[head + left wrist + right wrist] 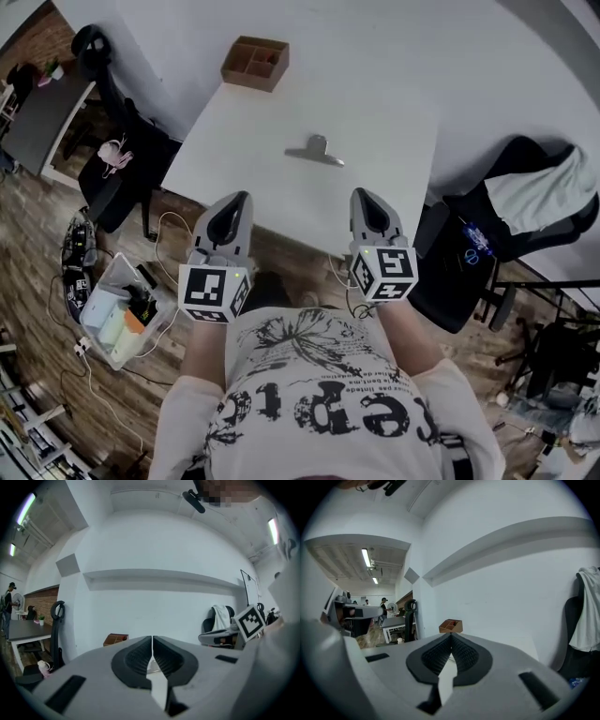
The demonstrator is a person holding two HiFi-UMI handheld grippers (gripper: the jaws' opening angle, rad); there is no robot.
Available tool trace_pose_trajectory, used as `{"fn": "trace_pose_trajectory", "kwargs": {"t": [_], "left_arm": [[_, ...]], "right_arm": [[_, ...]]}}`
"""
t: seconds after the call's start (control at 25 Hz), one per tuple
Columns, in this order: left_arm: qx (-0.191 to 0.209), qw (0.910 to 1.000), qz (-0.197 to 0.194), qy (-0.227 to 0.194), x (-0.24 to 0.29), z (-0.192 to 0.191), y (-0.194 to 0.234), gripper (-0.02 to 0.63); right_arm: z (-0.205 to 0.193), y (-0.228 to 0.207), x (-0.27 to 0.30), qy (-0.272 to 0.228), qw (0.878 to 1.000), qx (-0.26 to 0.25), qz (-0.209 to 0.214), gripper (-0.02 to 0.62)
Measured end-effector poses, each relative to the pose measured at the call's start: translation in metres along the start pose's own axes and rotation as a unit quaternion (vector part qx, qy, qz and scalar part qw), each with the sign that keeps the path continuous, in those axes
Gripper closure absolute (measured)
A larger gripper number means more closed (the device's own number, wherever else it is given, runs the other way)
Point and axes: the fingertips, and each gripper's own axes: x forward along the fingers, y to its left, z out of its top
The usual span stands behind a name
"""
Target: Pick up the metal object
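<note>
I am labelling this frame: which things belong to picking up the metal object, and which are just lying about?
For the job: metal clip, white table, left gripper, right gripper (both shut, empty).
Lying about: wooden compartment box, black office chair, plastic bin on the floor.

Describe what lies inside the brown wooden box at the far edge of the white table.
The brown wooden box shows only wooden dividers and bare-looking compartments. Its near wall hides part of their floors, so small items there cannot be ruled out.
</note>
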Motion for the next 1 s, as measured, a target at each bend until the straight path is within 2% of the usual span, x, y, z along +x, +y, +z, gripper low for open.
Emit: {"fn": "trace_pose_trajectory", "kwargs": {"t": [0.48, 0.72, 0.88, 1.0], "left_arm": [[0.013, 0.9950, -0.099, 0.007, 0.149, 0.013, 0.082, 0.594], [0.019, 0.9879, -0.153, 0.016, 0.205, 0.005, 0.104, 0.594], [0.012, 0.9826, -0.184, 0.022, 0.234, -0.004, 0.113, 0.594], [0.003, 0.9793, -0.201, 0.021, 0.249, -0.011, 0.121, 0.594]], "right_arm": [[0.007, -0.034, 0.117, 0.027, 0.995, 0.028, -0.091, 0.606], [-0.019, -0.046, 0.163, 0.080, 0.987, 0.041, -0.131, 0.606], [-0.047, -0.056, 0.188, 0.133, 0.978, 0.050, -0.152, 0.603], [-0.070, -0.060, 0.206, 0.169, 0.971, 0.059, -0.160, 0.527]]}}
